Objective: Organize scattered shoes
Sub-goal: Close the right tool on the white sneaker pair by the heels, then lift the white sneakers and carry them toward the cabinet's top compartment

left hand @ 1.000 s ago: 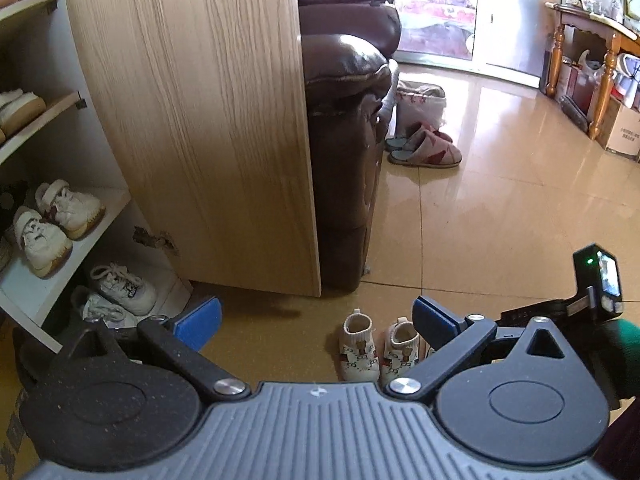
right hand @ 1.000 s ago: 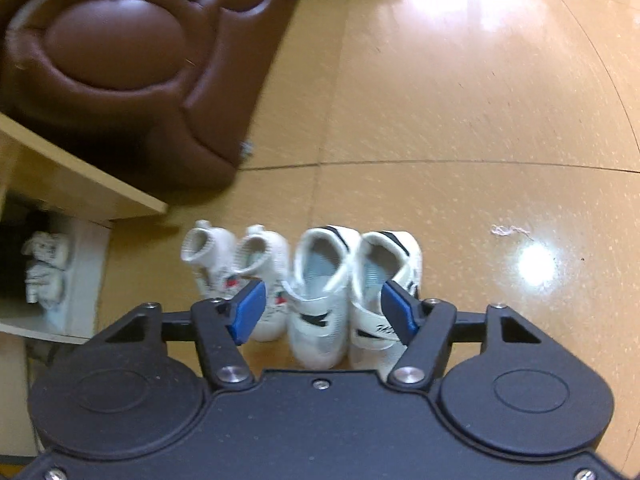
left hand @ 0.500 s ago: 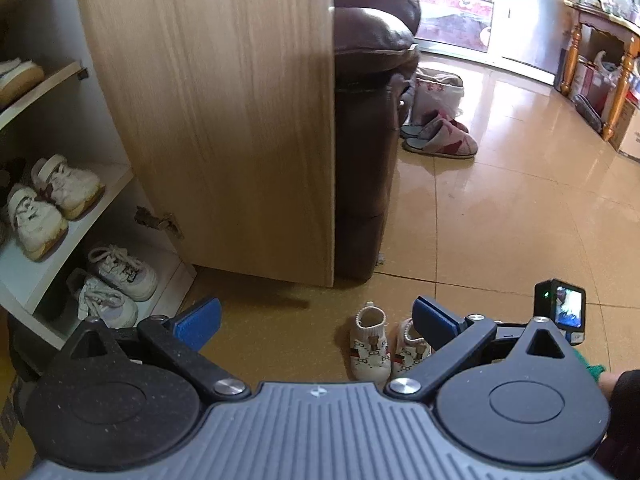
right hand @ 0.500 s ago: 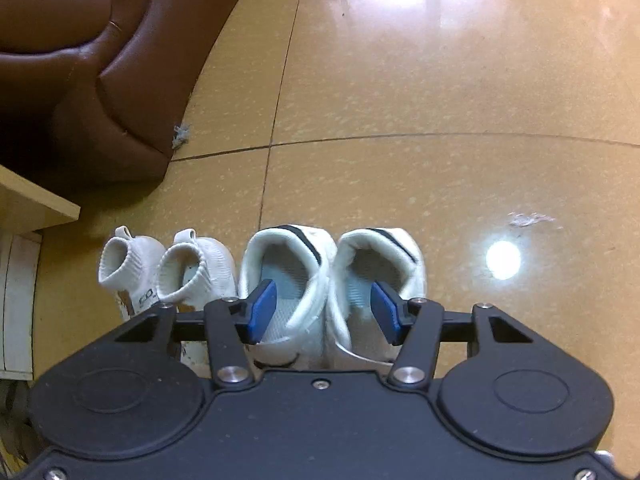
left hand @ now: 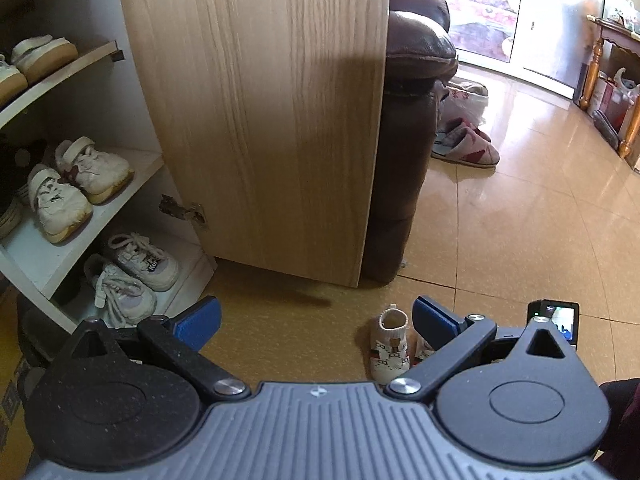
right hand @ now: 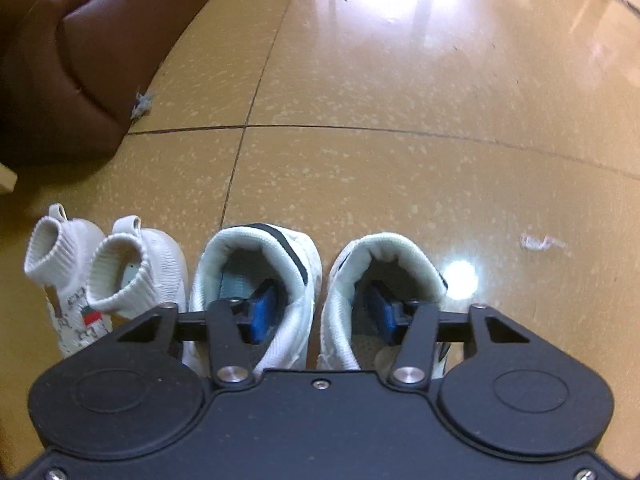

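Reaching down steeply over the tiled floor [right hand: 400, 168], the right gripper [right hand: 320, 314] had one blue pad inside each of the two white sneakers [right hand: 256, 280], which stood side by side with their heels toward the room. Its jaws were closing, and the sneakers' two inner walls stood between the pads; whether the pads already pressed on those walls I could not tell, since a narrow gap between the two shoes was visible. Just to the left of that pair stood two small white sock-style shoes [right hand: 132, 268] with ribbed cuffs, touching each other, the nearer one almost against the left sneaker. A bit of lint lay on the tiles by the foot of the brown leather sofa [right hand: 60, 60].

From the other hand's view, the left gripper [left hand: 316, 316] hung above the floor with its blue pads spread wide and nothing between them. One patterned sock shoe showed beside its right finger. Behind stood a wooden cabinet door [left hand: 260, 120], swung open, and to its left the white shelves [left hand: 132, 200] of the shoe cabinet, each carrying a pair of pale sneakers. Farther off, slippers [left hand: 468, 148] lay beside the sofa's end. A small screen on the right-hand device glowed at the frame's lower right.
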A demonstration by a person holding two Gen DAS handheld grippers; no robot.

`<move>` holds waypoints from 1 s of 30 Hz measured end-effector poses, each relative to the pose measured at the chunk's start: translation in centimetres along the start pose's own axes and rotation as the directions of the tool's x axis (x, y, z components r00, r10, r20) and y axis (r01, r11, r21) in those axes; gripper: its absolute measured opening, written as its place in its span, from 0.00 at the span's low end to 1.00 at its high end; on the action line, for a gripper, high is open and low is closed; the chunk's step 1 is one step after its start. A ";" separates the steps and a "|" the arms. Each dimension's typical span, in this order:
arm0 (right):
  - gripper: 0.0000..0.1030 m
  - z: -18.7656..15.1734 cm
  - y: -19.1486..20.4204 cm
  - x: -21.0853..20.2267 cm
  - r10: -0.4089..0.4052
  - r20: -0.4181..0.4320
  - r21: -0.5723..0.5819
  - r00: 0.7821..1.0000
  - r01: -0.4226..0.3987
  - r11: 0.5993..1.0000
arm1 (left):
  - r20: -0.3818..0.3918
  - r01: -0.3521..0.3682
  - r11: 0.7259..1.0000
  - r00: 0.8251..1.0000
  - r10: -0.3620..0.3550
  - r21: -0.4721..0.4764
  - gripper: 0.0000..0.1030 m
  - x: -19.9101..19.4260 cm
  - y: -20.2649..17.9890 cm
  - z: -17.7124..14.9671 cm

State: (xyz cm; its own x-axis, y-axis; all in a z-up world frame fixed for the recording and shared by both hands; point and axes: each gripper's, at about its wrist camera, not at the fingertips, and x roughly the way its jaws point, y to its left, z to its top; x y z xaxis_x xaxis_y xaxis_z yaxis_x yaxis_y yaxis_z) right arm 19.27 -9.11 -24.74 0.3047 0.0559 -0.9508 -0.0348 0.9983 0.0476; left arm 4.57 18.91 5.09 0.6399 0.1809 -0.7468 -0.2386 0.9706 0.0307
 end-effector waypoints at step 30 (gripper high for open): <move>0.15 -0.1 6.1 -24.9 0.401 0.248 -0.329 0.882 -0.312 0.891 | 0.244 -0.069 0.995 0.966 0.084 -0.069 0.99 -11.2 4.4 -2.4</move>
State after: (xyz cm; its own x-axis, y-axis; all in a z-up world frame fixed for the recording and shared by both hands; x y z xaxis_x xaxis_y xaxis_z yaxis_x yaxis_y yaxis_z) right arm 11.33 -4.46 -0.77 0.4910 0.4540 -0.7435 -0.4396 0.8659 0.2385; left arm -5.40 20.83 11.95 0.7763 0.2950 -0.5571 -0.3319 0.9426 0.0367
